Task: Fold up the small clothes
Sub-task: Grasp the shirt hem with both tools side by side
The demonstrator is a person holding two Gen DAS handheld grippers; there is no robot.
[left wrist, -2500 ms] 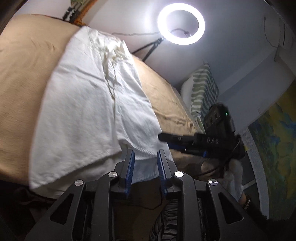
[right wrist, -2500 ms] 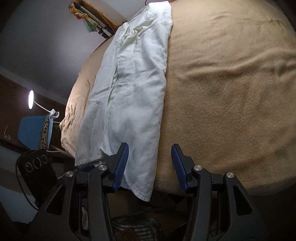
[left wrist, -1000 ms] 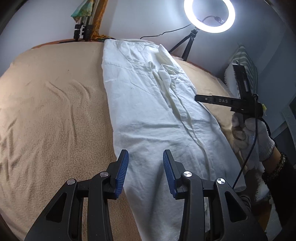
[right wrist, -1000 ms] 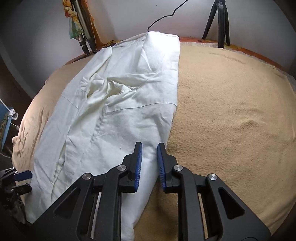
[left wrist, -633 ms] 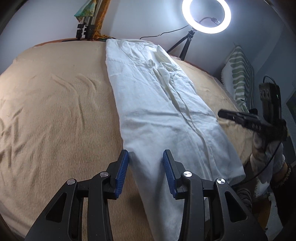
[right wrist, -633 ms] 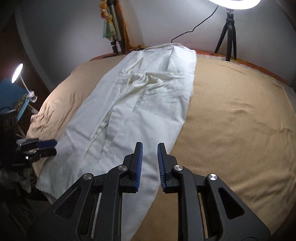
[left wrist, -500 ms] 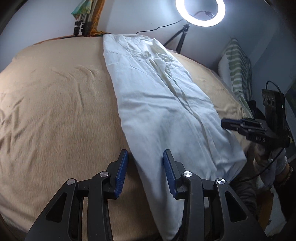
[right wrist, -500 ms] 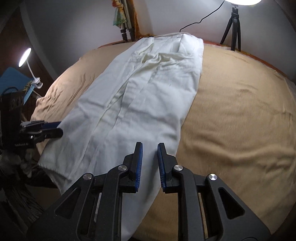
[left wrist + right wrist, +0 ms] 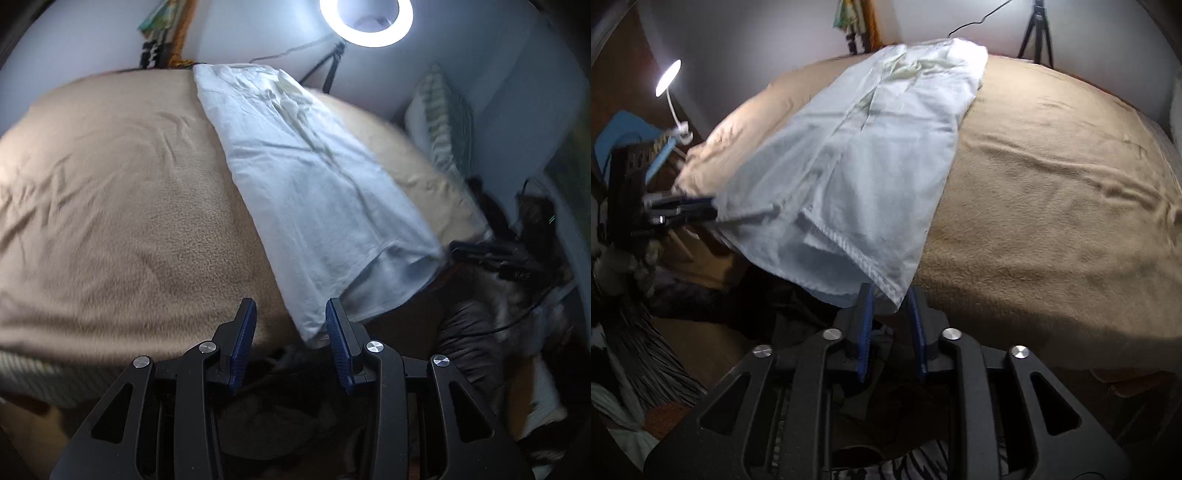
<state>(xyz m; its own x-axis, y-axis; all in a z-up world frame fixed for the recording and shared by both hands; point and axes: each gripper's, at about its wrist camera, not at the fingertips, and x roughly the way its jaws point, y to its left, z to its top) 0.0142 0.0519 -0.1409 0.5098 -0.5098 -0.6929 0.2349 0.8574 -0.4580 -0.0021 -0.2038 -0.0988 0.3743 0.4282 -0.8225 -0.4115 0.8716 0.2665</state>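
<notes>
Left wrist view: left tongs [image 9: 290,332] at 6 o'clock, pads spread, nothing pinched. White trousers [image 9: 314,184] lie lengthwise on the tan blanket [image 9: 110,203] of the bed, running from 12 o'clock down to centre; their hem end droops over the bed's near edge, and the lowest corner hangs just beside the right-hand pad [image 9: 338,332], partly in the gap; contact cannot be told. Right tongs [image 9: 480,254] at 3 o'clock, blurred, tips just beside the hem's other corner. Ring light [image 9: 365,22] on a tripod at 12 o'clock, striped pillow [image 9: 447,125] at 2 o'clock.

Right wrist view: right tongs [image 9: 889,325] at 6 o'clock, jaws opening, the trousers' [image 9: 879,147] hem corner hanging down between the blue pads without being pressed. Garment stretches from 12 o'clock toward centre, hem opening gaping over the bed edge. Left tongs [image 9: 701,210] at 9 o'clock, tips against the far hem corner; grip cannot be told here. Clip lamp [image 9: 668,77] at 10 o'clock. Blanket [image 9: 1052,184] fills the right half.
</notes>
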